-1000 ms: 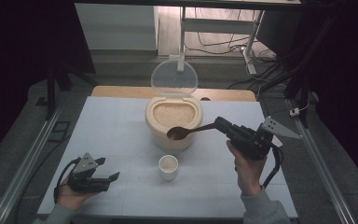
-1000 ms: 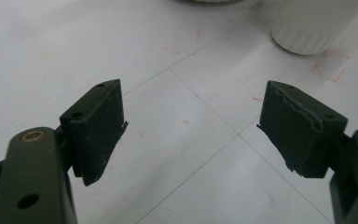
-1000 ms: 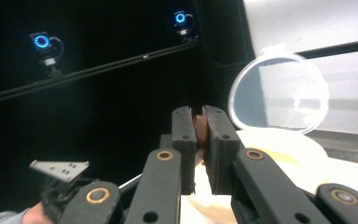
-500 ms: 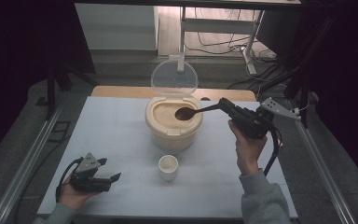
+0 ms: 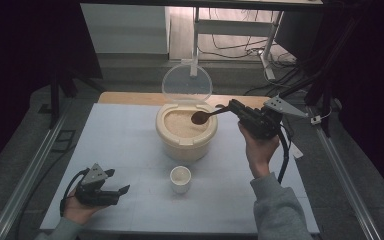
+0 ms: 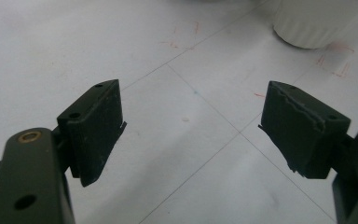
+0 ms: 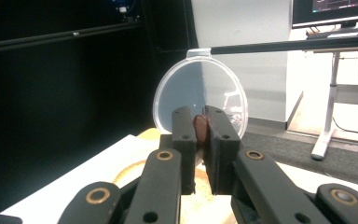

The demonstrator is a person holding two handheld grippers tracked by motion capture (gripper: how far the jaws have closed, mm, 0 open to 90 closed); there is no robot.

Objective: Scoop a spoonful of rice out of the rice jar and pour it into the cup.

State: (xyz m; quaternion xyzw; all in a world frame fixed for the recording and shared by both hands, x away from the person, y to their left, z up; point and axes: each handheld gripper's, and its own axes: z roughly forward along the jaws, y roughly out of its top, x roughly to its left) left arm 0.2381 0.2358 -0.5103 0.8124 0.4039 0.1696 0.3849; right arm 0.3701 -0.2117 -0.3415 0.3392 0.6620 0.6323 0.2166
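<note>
**Spoon held over rice container, left tool idle**

Left tool (image 5: 111, 191) sat low at the near-left of the table (image 5: 125, 150), resting in the person's hand, released, nothing between the jaws. In the left gripper view the jaws stood wide apart over bare table; the base of a white cup (image 6: 314, 23) showed at the top right, cut off by the frame edge, so its contents could not be read there.

Centre: small white cup (image 5: 180, 178) stood alone on the table, near the front of the rice container (image 5: 186, 135), not touching it. It seemed to hold something pale; too small to tell what. The container was open, its clear lid (image 5: 187, 84) standing upright behind it, rice (image 5: 180, 125) inside.

Right: right tool (image 5: 232, 107) was clenched on the handle of a brown spoon (image 5: 206, 116), bowl hanging over the rice at the container's right side. Whether the spoon bowl touched the rice or carried any could not be made out. In the right gripper view the jaws hid most of the spoon (image 7: 200, 128); only a brown sliver showed between them, the lid (image 7: 200, 88) behind.
</note>
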